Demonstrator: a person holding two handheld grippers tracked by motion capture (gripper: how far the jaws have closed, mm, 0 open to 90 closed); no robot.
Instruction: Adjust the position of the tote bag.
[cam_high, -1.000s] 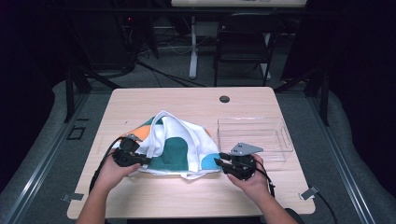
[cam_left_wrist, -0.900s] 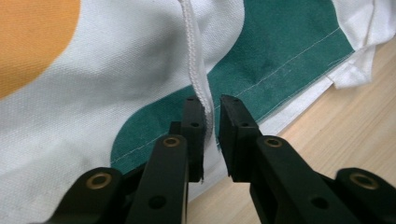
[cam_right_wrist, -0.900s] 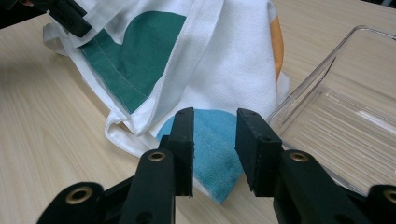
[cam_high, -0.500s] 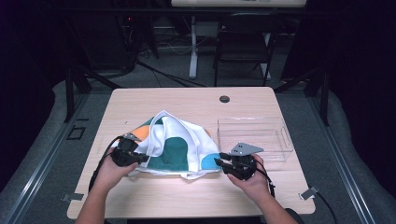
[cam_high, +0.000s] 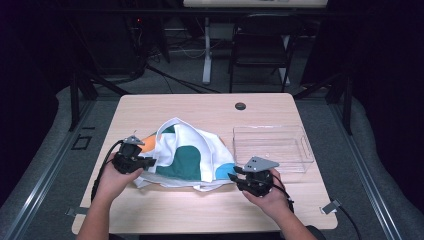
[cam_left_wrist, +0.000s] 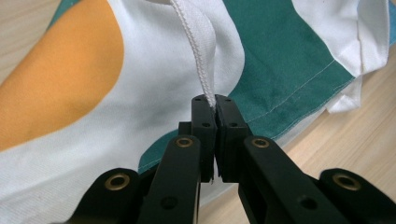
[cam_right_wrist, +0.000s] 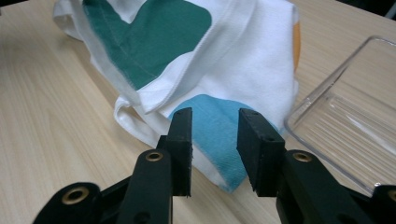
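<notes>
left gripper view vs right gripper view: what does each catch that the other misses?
Left gripper view: left gripper shut on a white hemmed edge of the cloth; orange patch. Right gripper view: right gripper open at the cloth's light blue corner; clear plastic tray beside it. Both: the white cloth's green patches and the wooden table.

We see a pale wooden worktop with a round dark grommet at twelve o'clock. A white cloth with green, orange and blue patches lies crumpled at centre; a clear plastic tray sits at three o'clock, just beside it.
</notes>
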